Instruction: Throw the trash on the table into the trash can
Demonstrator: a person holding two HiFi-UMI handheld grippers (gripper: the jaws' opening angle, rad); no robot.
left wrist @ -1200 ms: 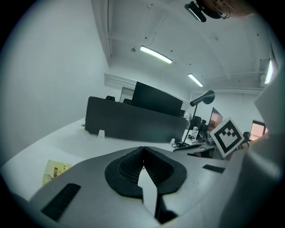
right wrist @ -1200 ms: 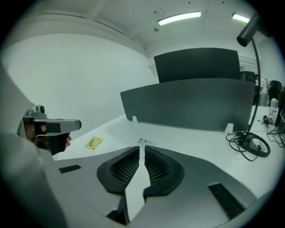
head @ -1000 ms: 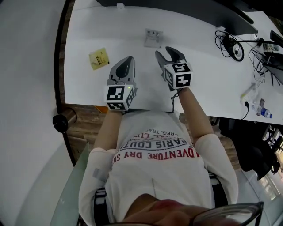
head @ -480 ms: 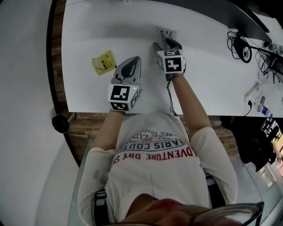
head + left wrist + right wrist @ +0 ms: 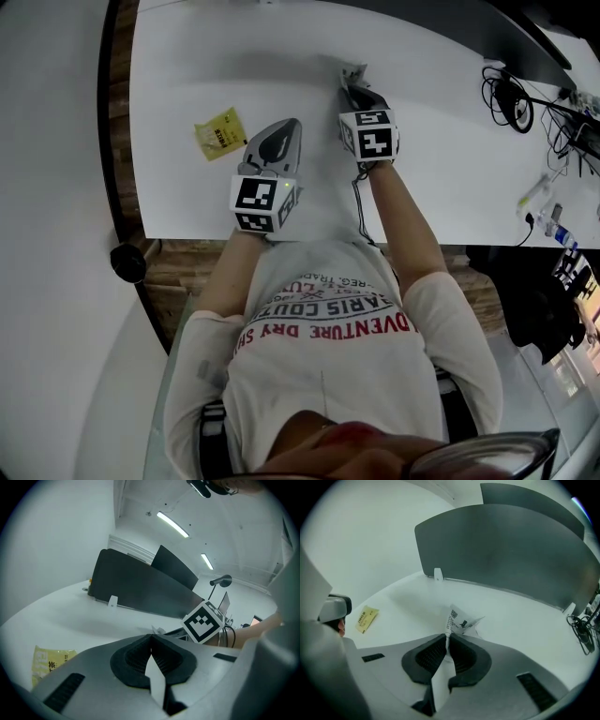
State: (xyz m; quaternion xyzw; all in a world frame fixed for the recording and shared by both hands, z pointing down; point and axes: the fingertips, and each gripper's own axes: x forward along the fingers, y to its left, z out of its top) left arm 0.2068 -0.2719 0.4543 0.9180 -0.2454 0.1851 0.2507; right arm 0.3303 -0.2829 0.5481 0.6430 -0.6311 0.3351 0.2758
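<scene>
A crumpled white printed wrapper [image 5: 353, 72] [image 5: 461, 621] lies at the middle of the white table [image 5: 187, 56]. My right gripper [image 5: 352, 90] [image 5: 447, 638] points down at it; its jaws have just been closing and now pinch the wrapper's near edge. A yellow packet [image 5: 220, 133] [image 5: 367, 618] [image 5: 49, 662] lies flat on the table to the left. My left gripper [image 5: 279, 131] [image 5: 151, 637] hovers just right of the packet, shut with nothing between its jaws. The right gripper's marker cube [image 5: 202, 621] shows in the left gripper view.
A dark partition panel [image 5: 511, 550] stands along the table's far side, with a small white tag [image 5: 438, 574] in front of it. Cables [image 5: 511, 98] and a bottle [image 5: 553, 230] sit at the right. A dark round container [image 5: 127, 263] stands on the floor below the table's near left corner.
Both grippers moved forward over the table. The right gripper reached the white wrapper with open jaws, then closed on it. The left gripper has stayed shut near the yellow packet.
</scene>
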